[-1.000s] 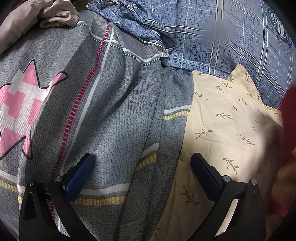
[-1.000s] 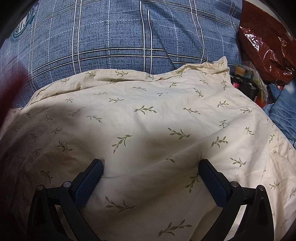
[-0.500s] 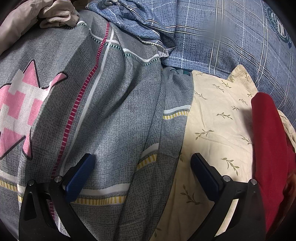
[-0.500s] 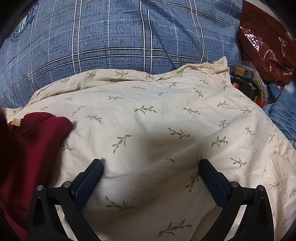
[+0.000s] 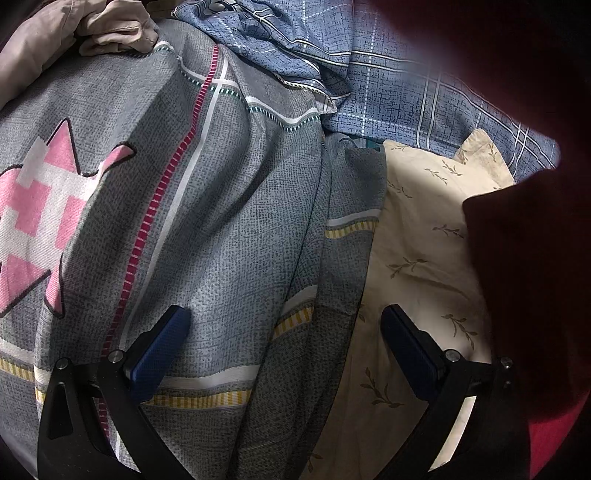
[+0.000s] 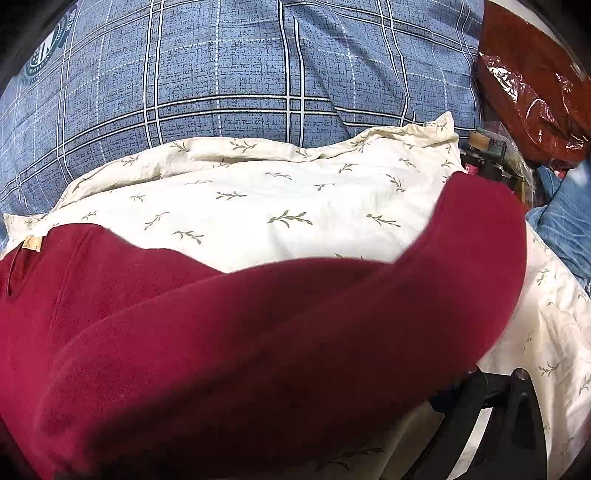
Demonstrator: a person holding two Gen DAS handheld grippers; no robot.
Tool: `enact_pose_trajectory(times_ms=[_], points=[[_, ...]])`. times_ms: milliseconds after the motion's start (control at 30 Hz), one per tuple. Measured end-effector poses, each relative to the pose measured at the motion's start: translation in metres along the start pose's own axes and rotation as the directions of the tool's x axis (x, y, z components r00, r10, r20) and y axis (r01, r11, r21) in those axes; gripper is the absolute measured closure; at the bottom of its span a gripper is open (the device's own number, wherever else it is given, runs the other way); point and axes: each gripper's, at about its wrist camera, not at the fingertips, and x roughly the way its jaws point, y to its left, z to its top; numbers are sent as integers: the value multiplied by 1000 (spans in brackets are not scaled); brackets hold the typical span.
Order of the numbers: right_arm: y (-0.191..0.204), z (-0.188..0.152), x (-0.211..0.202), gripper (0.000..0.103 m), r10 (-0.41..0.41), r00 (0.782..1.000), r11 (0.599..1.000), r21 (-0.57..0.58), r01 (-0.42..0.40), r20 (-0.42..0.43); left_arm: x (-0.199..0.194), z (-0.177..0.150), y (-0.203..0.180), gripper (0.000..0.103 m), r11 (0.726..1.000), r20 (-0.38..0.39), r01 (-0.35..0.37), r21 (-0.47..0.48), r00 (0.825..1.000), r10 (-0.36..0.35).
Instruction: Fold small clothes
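A dark red fleece garment (image 6: pixel 258 350) with a small tan label (image 6: pixel 31 243) is draped across the lower half of the right wrist view, over a cream leaf-print cloth (image 6: pixel 295 206). It covers my right gripper; only the black frame of its right finger (image 6: pixel 495 402) shows, standing as wide as before. In the left wrist view the same red garment (image 5: pixel 535 277) fills the right side and top right corner, blurred and close. My left gripper (image 5: pixel 284 350) is open and empty over a grey patterned quilt (image 5: pixel 221 221) and the cream cloth (image 5: pixel 417 229).
Blue plaid bedding (image 6: pixel 240 74) lies behind the cream cloth. A crumpled beige cloth (image 5: pixel 74 33) sits at the far left. A red-brown plastic bag (image 6: pixel 535 85), small dark items (image 6: pixel 491 155) and blue denim (image 6: pixel 569 221) crowd the right edge.
The red garment has come in from the side and spread over the cream cloth, now covering the right gripper's fingers. Neither gripper has moved.
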Motion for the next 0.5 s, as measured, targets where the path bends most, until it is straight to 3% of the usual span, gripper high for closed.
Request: enact_pose_trajectory(times_ms=[500], points=[[0,1,-1,0,10,1000,1000,2,-10,-3,2,1,-1,0,1000,0,-2,0,1000,2]])
